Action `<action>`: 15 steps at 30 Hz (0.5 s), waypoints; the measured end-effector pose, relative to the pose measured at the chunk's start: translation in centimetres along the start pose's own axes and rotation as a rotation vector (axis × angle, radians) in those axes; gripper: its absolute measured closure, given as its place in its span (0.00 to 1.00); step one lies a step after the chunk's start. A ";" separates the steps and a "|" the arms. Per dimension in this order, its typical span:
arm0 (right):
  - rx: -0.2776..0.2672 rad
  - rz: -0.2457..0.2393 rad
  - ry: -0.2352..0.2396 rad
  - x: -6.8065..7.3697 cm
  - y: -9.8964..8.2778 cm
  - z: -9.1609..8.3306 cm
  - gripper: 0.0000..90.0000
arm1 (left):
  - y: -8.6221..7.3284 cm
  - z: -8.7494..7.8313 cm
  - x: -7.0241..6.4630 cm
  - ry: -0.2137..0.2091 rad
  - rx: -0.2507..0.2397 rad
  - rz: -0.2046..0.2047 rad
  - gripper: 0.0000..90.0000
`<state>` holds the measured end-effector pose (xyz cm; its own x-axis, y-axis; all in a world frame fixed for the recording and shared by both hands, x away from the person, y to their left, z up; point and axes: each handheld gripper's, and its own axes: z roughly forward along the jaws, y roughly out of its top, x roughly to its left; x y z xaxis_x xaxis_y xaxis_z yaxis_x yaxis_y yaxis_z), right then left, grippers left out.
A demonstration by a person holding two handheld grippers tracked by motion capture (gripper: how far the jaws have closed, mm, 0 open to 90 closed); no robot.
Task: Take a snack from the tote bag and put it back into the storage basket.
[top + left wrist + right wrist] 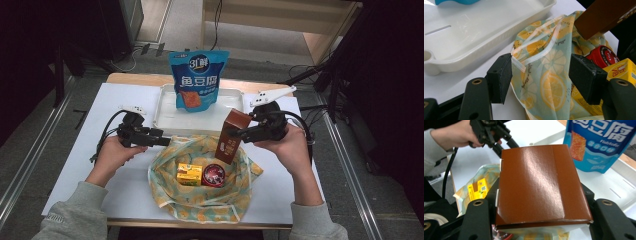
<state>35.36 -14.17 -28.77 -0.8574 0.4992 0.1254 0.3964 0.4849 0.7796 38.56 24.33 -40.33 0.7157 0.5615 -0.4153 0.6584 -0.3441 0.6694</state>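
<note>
- We see our left gripper (541,76) with its jaws spread around the lemon-print bag's (549,82) rim.
- A brown carton (604,16) hangs over the bag.
- A red tin (605,56) and a yellow box (624,71) lie inside.
- A white tray (489,32) sits beside it.

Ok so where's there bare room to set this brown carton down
The tray is bare left of the blue pouch, and right of it below the right tool. The white mat is free in front of the left hand. The bag is crowded: a yellow box and red tin lie inside.
</note>
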 end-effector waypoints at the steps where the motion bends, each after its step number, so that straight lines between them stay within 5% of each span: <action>1: -0.001 0.007 0.002 -0.2 0.1 -0.1 0.48 | 0.0 0.0 0.0 0.001 0.002 0.000 0.40; 15: 0.008 -0.023 -0.026 -0.7 3.4 -1.4 0.48 | 0.0 0.0 -0.1 -0.003 -0.001 0.005 0.40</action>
<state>36.85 -13.88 -25.32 -0.8573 0.5066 0.0916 0.3798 0.5021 0.7769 38.53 24.27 -40.30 0.7195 0.5576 -0.4140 0.6549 -0.3462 0.6718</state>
